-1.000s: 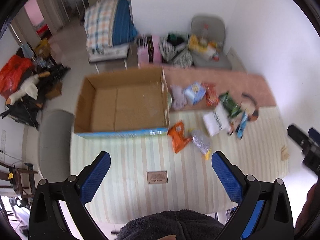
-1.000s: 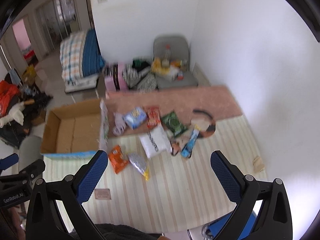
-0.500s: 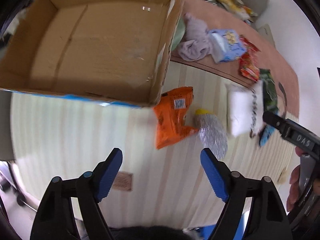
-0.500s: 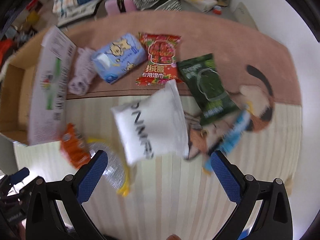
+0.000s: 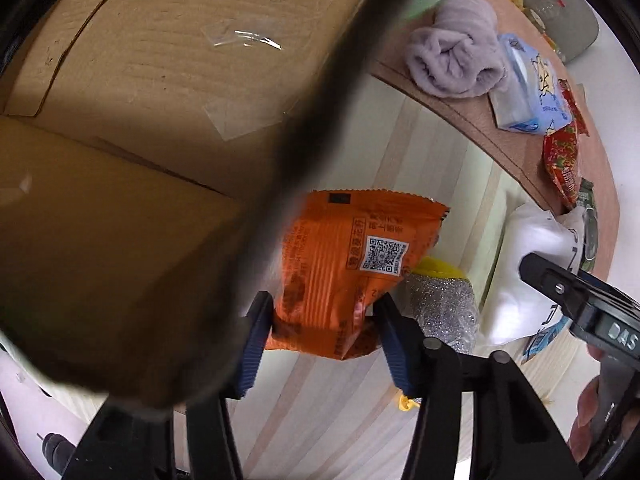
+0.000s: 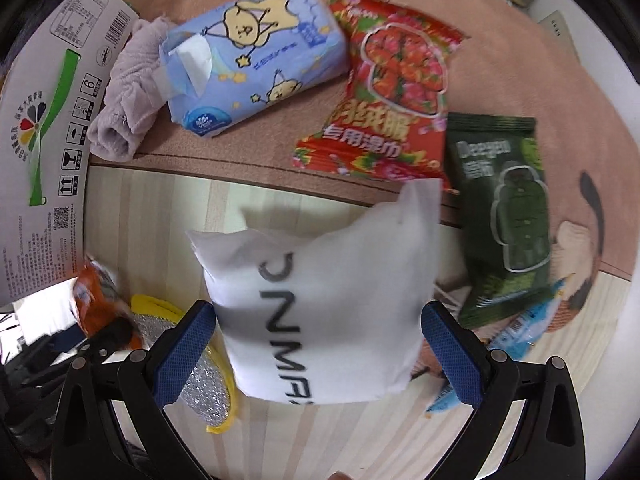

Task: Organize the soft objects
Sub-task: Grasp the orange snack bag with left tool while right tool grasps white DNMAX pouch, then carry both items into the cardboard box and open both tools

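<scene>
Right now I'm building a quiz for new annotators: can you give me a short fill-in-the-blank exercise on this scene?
1. The left hand-held gripper is closing on the ____ snack packet.
2. The white pouch sits between the fingers of the ____ hand-held gripper.
3. The rolled lilac towel lies between the cardboard box and the ____ tissue pack.

Missing words: orange; right; blue

box wall: blurred | silver pouch: partly behind white bag
</scene>
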`<state>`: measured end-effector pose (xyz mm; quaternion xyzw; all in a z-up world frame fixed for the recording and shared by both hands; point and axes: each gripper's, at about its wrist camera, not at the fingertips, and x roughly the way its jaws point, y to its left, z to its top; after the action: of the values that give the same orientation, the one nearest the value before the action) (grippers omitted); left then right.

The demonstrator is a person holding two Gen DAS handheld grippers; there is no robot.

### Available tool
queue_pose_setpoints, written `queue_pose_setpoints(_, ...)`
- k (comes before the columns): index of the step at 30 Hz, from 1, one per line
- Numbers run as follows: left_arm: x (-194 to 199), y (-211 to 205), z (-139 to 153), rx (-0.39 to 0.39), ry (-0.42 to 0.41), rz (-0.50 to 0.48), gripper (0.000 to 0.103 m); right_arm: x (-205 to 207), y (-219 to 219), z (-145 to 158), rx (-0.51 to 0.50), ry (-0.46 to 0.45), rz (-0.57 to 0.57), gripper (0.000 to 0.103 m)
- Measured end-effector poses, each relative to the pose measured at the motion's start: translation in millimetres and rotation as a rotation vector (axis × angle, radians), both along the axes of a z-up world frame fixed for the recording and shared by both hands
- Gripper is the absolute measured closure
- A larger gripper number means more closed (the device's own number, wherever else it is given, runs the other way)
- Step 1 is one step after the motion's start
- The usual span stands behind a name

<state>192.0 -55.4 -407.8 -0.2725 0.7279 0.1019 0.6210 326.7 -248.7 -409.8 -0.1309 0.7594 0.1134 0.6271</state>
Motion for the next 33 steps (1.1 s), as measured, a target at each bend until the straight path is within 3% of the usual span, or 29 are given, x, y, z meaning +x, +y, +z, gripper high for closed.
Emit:
queue_pose_setpoints(5, -13, -1, 10, 0.028, -0.017, -0.038, 0.068, 1, 5, -14, -0.033, -0.005, 0.02, 0.004)
queue_pose_setpoints(9, -25, -11, 27, 0.049, -0.025, -0.08, 0.075, -6, 11, -10, -0.046, -0.035, 0.051, 0.02)
queue_pose_setpoints(13, -39, -23, 42, 0.071, -0.041, -0.137, 0.075, -17, 2, -4, -0.002, -0.042, -0.007, 0.029)
queue_pose_setpoints(17, -43, -31, 70, 0.078, -0.082, -0.179, 0.076, -27, -14, 7, 0.055, -0.06, -0.078, 0.03)
queue_pose_setpoints(23, -35, -16, 152, 0.088, -0.244, -0.241, 0.076, -48, -22, 54, 0.149, -0.123, -0.135, 0.03)
queue_pose_setpoints(28, -8, 11, 214, 0.095, -0.376, -0.244, 0.076, -59, 3, 132, 0.25, -0.199, -0.153, 0.03)
queue_pose_setpoints(33, 28, 75, 238, 0.114, -0.399, -0.244, 0.076, -68, 58, 201, 0.324, -0.243, -0.132, 0.03)
